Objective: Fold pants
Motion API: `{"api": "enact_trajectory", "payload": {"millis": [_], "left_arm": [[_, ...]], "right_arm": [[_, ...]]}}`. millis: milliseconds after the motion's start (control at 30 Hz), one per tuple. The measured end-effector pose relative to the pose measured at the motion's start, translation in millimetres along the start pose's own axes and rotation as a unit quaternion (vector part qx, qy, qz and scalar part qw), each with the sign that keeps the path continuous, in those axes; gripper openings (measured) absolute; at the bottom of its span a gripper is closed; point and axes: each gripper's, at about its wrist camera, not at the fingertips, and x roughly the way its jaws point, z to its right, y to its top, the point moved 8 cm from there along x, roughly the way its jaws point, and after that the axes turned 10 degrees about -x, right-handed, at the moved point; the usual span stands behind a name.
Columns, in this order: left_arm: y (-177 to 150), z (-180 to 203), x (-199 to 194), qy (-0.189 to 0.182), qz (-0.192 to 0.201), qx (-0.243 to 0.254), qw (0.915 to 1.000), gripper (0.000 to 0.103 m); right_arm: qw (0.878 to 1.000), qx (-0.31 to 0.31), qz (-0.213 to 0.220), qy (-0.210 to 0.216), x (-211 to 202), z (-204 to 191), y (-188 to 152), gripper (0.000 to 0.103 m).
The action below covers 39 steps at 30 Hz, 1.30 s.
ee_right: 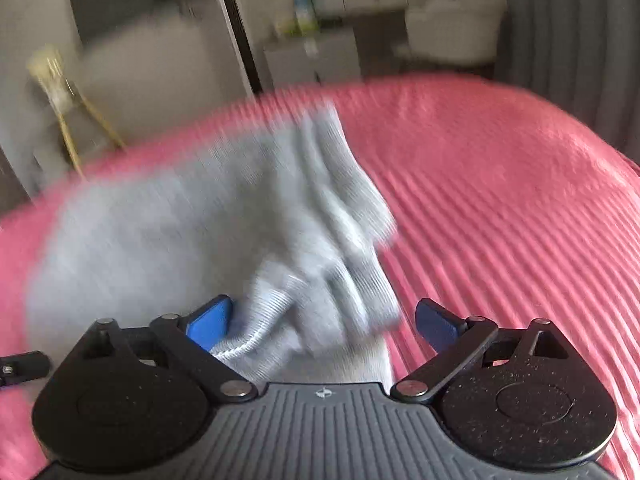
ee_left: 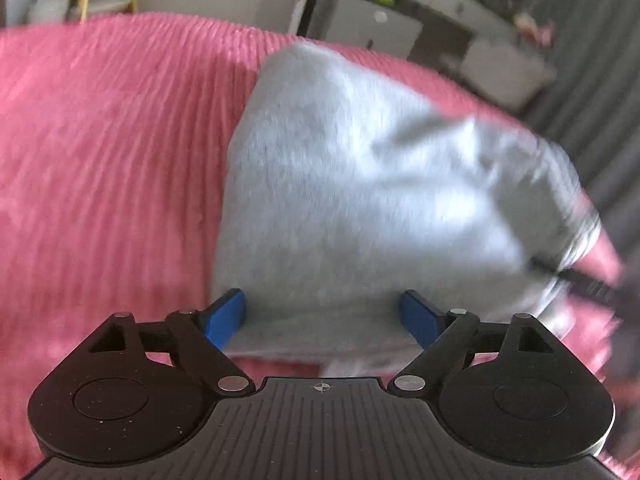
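**Pants on the pink bed — soft and floppy**

Pants [ee_left: 360,184] like these look soft, light and floppy, so they will bend and sag wherever nobody holds them. They are pale gray and look fuzzy (like warm sweatpants). They lie in a loose heap on the pink bed cover [ee_left: 104,152].

The left gripper [ee_left: 324,316] has its blue fingers [ee_left: 226,316] spread wide. The near edge of the cloth sits between them, but they are not squeezing it.

The right gripper [ee_right: 324,322] is wide open too. A bunched, ribbed part of the pants [ee_right: 280,240] sits between its fingers — maybe a cuff or the waistband, it is too blurry to tell. It is not pinched.

A good place to grab is probably a thick edge, like that ribbed band, because thin cloth may slip out.

The bed cover has little ridges and looks squishy. Behind the bed are white drawers [ee_left: 404,28], a gray curtain [ee_right: 568,32] and a gold stand [ee_right: 68,120].
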Motion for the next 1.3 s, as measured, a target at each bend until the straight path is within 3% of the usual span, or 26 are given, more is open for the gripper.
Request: {"api": "enact_trajectory", "payload": {"millis": [67, 100, 200, 233, 300, 433, 500, 600, 800, 900, 1033, 1167, 1300], "left_arm": [[-7, -2, -4, 0.046, 0.000, 0.062, 0.9970, 0.100], [-10, -4, -3, 0.073, -0.013, 0.078, 0.9942, 0.099], [-24, -22, -9, 0.141, -0.036, 0.075, 0.9866, 0.099], [-28, -26, -18, 0.142, -0.034, 0.057, 0.9877, 0.099], [-38, -30, -34, 0.108, -0.027, 0.007, 0.9937, 0.099], [-62, -26, -49, 0.085, -0.018, -0.071, 0.9937, 0.100], [-70, -17, -52, 0.103, -0.023, -0.050, 0.9932, 0.100], [-76, -1, -61, 0.104, -0.015, 0.003, 0.9944, 0.100], [-82, 1, -76, 0.123, 0.009, -0.010, 0.9923, 0.100], [-80, 5, -85, 0.127, 0.031, 0.003, 0.9914, 0.100], [-81, 12, -98, 0.130, 0.047, 0.023, 0.9901, 0.101], [-78, 15, -113, 0.149, 0.091, 0.035, 0.9840, 0.101], [-77, 19, -112, 0.127, 0.077, 0.024, 0.9887, 0.101]], "right_arm": [[1.000, 0.017, -0.006, 0.004, -4, 5, -4, 0.097], [1.000, 0.012, -0.014, -0.005, -7, 5, -2, 0.097], [0.999, -0.024, 0.000, -0.041, -37, -2, 9, 0.097], [0.998, -0.037, 0.008, -0.051, -45, -6, 11, 0.097], [0.996, -0.063, 0.013, -0.058, -67, -15, 2, 0.097], [0.995, -0.097, 0.001, 0.001, -97, -41, -41, 0.097], [0.993, -0.112, -0.002, 0.019, -109, -55, -64, 0.097], [0.994, -0.109, 0.002, 0.000, -124, -63, -86, 0.097], [0.994, -0.080, -0.055, -0.050, -130, -49, -97, 0.097], [0.990, -0.096, -0.038, -0.097, -137, -49, -102, 0.097], [0.984, -0.148, -0.040, -0.089, -144, -69, -103, 0.097], [0.981, -0.180, -0.032, -0.064, -151, -86, -101, 0.097], [0.982, -0.181, -0.022, -0.052, -154, -90, -99, 0.097]]}}
